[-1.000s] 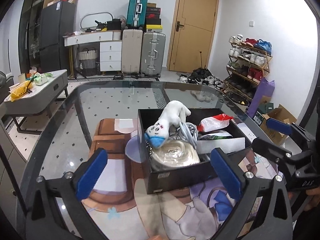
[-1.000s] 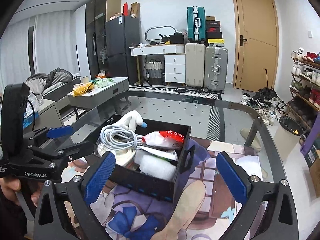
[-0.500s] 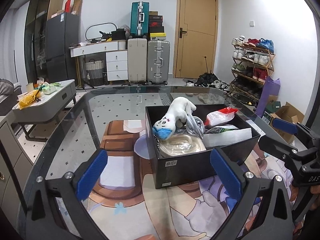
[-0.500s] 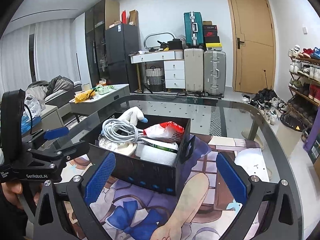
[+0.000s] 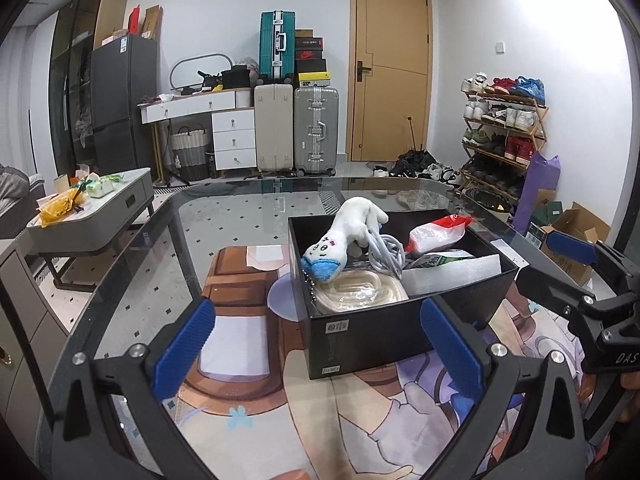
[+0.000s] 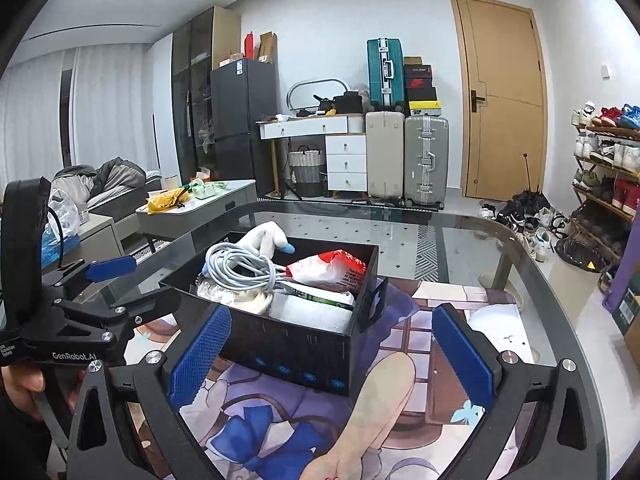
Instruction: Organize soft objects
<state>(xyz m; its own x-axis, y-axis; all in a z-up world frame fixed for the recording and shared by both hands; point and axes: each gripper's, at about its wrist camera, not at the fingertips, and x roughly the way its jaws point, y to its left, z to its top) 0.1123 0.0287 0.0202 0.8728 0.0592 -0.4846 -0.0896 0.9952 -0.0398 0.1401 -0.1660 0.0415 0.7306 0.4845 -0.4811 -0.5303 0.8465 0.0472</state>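
Both grippers hang spread wide and hold nothing: the left gripper [image 5: 316, 344] sits at the bottom of its own view, short of the near wall of the black box [image 5: 368, 332], and the right gripper [image 6: 332, 350] sits at the bottom of its view, facing the box's other side. The box stands on a printed mat [image 5: 240, 344] on the glass bench [image 5: 132, 264].

The soft things are all inside the box, packed close. The white plush toy [image 5: 344, 236] leans head-down over the near left corner, its blue muzzle resting on a coil of clear tubing [image 5: 360, 292]. A grey cable [image 6: 236, 266] is looped right against the toy. In the middle of the right wrist view lie a red and white bag [image 6: 332, 272], a green and white packet [image 6: 320, 298] and a white foam block [image 6: 312, 314].

The likeliest trouble, as I judge it, is the cable: a pull on the toy could drag the loops out with it, or tip the light box. The toy's small chain, hanging at the box wall, might snag on the rim. A careless pinch could catch tubing along with plush. The two grippers are also near each other at the box, so reaching in together risks a knock.

Readable writing: "GenRobot.AI" on the left gripper body at the lower left of the right wrist view, and "DAS" on the right gripper at the right edge of the left wrist view. The labels on the box front and the print on the red bag are too small to read.
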